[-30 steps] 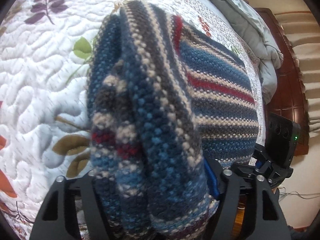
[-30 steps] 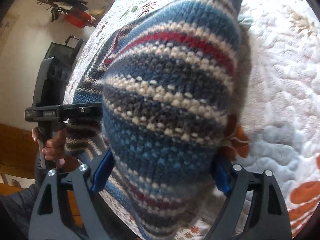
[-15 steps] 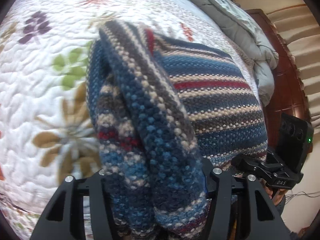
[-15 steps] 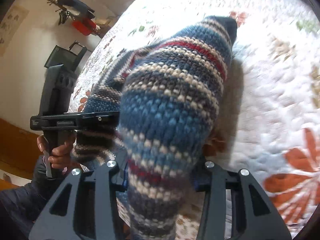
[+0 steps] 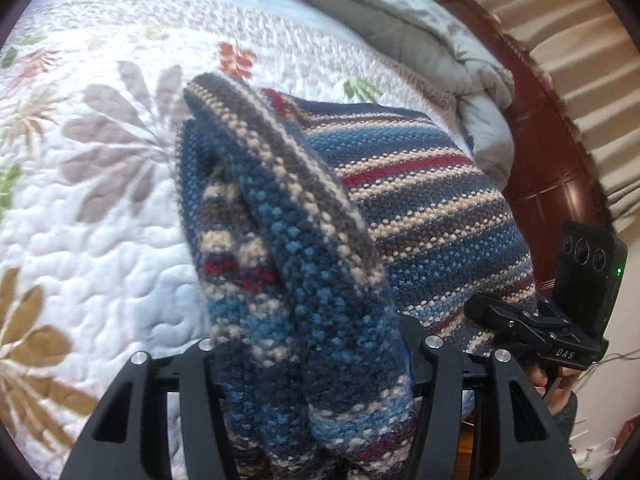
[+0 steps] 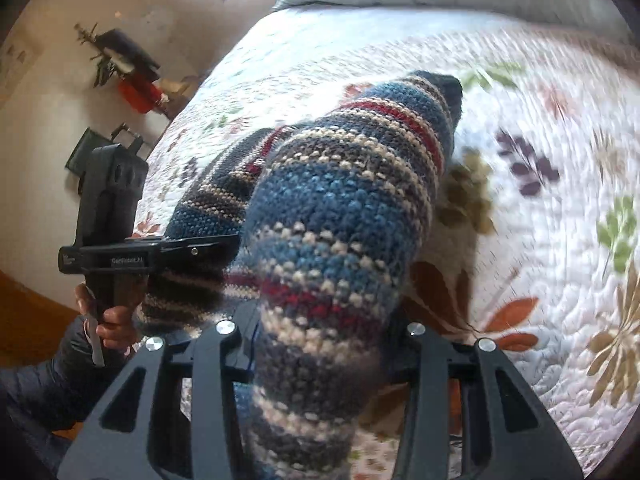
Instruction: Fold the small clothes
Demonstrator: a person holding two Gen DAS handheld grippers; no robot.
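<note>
A knitted garment with blue, grey, cream and red stripes (image 5: pixel 420 208) hangs bunched over the floral quilt (image 5: pixel 100 240). My left gripper (image 5: pixel 316 360) is shut on a thick fold at one end of it, and the knit fills the gap between its fingers. My right gripper (image 6: pixel 320 332) is shut on the other end of the garment (image 6: pixel 340 200), which drapes forward from it. Each gripper shows in the other's view: the right one (image 5: pixel 532 328) at the lower right, the left one (image 6: pixel 160 252) at the left, gripped by a hand (image 6: pixel 116 320). The pads are hidden by wool.
The quilt (image 6: pixel 540 140) covers the bed. A rumpled grey duvet (image 5: pixel 420 40) lies along the far side by a dark wooden headboard (image 5: pixel 552 160) and a beige curtain (image 5: pixel 580 60). Beyond the bed's left edge are a red object (image 6: pixel 140 90) and a black bag (image 6: pixel 86 152).
Both grippers narrowed onto the knit, the right one much more. They carried the garment across the bed and slightly up; more of the duvet and headboard has come into view.
</note>
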